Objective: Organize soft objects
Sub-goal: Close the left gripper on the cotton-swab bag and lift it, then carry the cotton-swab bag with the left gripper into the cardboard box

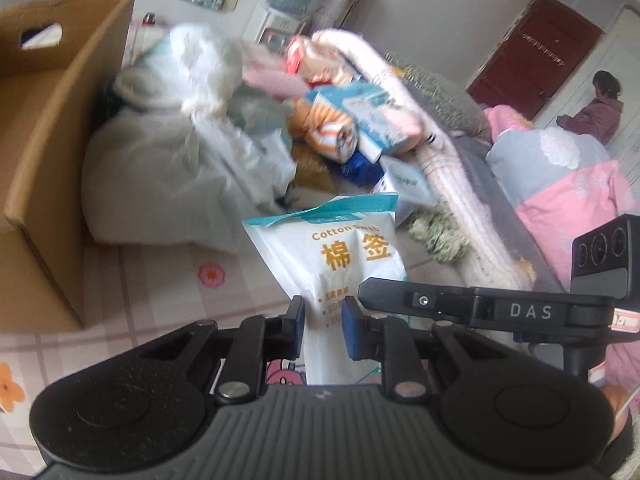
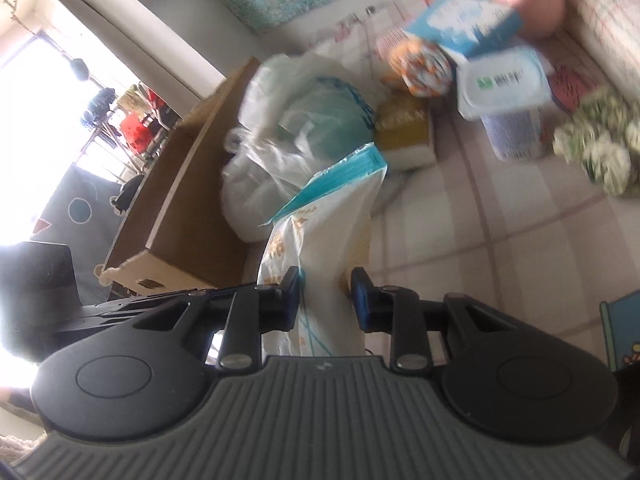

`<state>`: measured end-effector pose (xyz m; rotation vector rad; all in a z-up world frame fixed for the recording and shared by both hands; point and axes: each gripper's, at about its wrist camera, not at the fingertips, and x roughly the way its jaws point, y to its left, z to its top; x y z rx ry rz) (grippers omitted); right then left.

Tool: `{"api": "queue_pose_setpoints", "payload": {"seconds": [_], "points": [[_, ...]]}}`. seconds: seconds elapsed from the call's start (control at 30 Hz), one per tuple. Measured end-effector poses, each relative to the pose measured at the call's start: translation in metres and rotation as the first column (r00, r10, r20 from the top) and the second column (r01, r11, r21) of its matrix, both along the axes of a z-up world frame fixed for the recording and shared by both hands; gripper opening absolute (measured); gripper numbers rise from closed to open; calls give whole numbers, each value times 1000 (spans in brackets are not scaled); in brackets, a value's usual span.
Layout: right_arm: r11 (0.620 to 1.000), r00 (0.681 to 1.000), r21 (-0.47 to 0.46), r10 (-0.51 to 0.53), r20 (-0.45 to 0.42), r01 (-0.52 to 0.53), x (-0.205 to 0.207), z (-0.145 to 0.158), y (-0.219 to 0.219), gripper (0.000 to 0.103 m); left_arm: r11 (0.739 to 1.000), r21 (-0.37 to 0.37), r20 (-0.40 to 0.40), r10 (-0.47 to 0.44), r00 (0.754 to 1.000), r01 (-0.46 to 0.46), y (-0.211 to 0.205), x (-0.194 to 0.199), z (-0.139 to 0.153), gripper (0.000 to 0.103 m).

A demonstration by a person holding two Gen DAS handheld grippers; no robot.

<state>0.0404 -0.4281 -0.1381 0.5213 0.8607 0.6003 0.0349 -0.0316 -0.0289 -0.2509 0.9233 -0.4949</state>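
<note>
A white and teal bag of cotton swabs (image 1: 340, 256) is held up over the pink checked bedsheet. My left gripper (image 1: 322, 320) is shut on its lower part. My right gripper (image 2: 325, 300) is shut on the same cotton swab bag (image 2: 320, 236), which is bent between its fingers. The right gripper's arm marked DAS (image 1: 500, 308) crosses the left wrist view just right of the bag. An open cardboard box (image 1: 44, 152) stands at the left.
A white plastic bag (image 1: 180, 148) leans on the box. Behind lies a pile: an orange striped roll (image 1: 328, 128), blue and white packs (image 1: 372, 116), a wipes tub (image 2: 504, 84), a green fluffy item (image 2: 600, 148). A rolled blanket (image 1: 440, 160) and pink quilt (image 1: 572, 200) are at the right.
</note>
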Motion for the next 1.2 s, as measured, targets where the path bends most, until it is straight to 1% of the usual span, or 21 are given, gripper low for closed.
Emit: {"api": "queue_pose_setpoints", "payload": {"seconds": [0.13,0.27,0.4,0.5,0.6,0.7,0.8,0.87,0.93,0.97,1.0,1.1,1.13,1.2], "points": [[1000,995,10,22,97,-23,1,38,16,26,1000,-3,102,30,994,-29,16,-5,38,21],[996,979,24,79,187,-85,18,78,49,26,995,3,195,97,976,-99,43,-2,76,21],[986,964,49,145,224,-159,53,110,96,26,979,42,256,181,950,-198,78,10,108,22],[974,956,78,192,221,-214,87,121,141,26,958,78,255,249,934,-277,109,31,123,21],[962,958,114,226,176,-248,125,123,187,26,940,118,218,289,932,-319,138,62,126,21],[959,961,114,244,132,-259,162,118,226,26,926,162,156,318,935,-342,167,102,122,21],[962,966,106,241,92,-250,197,112,258,27,917,182,106,339,935,-354,188,140,115,21],[970,972,79,222,83,-229,215,108,278,28,920,188,68,339,938,-345,200,167,109,21],[978,974,32,205,94,-208,233,103,288,30,919,199,24,341,940,-339,211,192,98,21],[981,976,9,194,101,-196,241,103,292,33,920,210,7,337,941,-331,216,202,91,23],[983,977,-6,186,109,-186,248,102,293,34,916,225,-18,344,939,-331,218,213,81,23],[984,975,-32,176,137,-173,253,98,280,34,913,270,-100,343,934,-306,221,240,52,26],[985,975,-36,172,143,-169,252,98,275,34,911,286,-138,346,928,-297,222,244,41,27],[985,973,-39,173,155,-169,249,96,261,34,916,297,-189,334,923,-270,223,248,30,30]]}}
